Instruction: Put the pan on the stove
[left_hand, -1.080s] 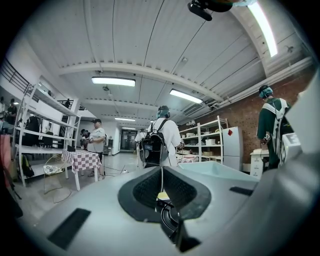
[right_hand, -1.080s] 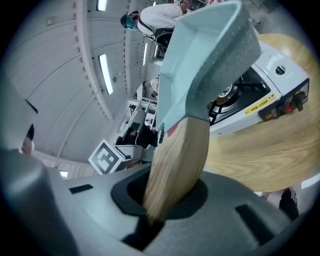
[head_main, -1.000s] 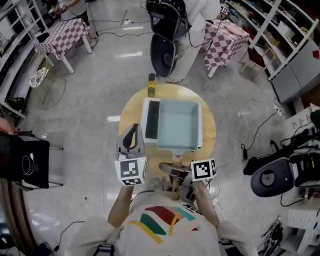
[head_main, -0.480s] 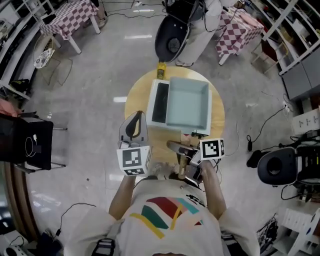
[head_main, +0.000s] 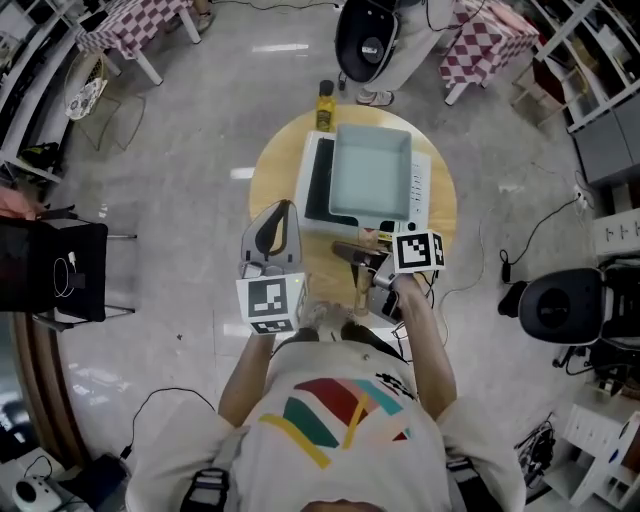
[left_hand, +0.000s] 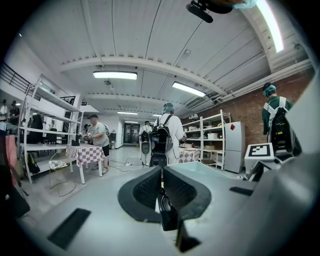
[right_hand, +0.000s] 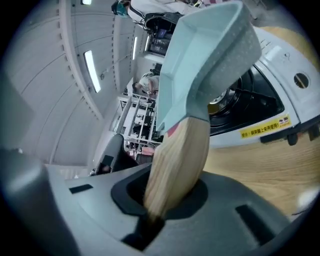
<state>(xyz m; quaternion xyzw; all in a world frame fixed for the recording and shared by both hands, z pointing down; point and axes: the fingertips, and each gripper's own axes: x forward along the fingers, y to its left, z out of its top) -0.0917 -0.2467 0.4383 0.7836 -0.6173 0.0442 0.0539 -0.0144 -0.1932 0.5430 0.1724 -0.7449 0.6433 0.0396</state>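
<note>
- Grey workshop floor (head_main: 180, 150) surrounds a round wooden tabletop (head_main: 275, 185). A white stove (head_main: 318, 190) takes up its middle and far part, and a yellow bottle (head_main: 325, 105) stands at the far edge.
- The right gripper (head_main: 365, 255) is at the near edge of the tabletop. Its jaws are clamped nearly together on the pan's wooden handle (right_hand: 175, 160), which runs straight out from between them.
- The pale blue square pan (head_main: 372, 170) lies directly beyond this gripper, away from the person. Its long axis runs near edge to far edge, with the handle at the near end and the body over the stove.
- From the head view, the pan covers the stove's middle and right, leaving a strip of black glass showing on the left.
- In the right gripper view, the pan's body rides tilted above the black burner (right_hand: 245, 102), apparently with a gap under it. Whether any corner already touches cannot be told.
- The left gripper (left_hand: 161, 185) has its jaws pressed together on nothing. It is held off the tabletop's left near edge, pointing roughly level out into the room and well apart from the pan.
- By this reading, the coming move belongs to the right hand alone. It would level the pan and lower it along the same near-to-far line until the base sits flat on the burner, and only then let go of the handle.
</note>
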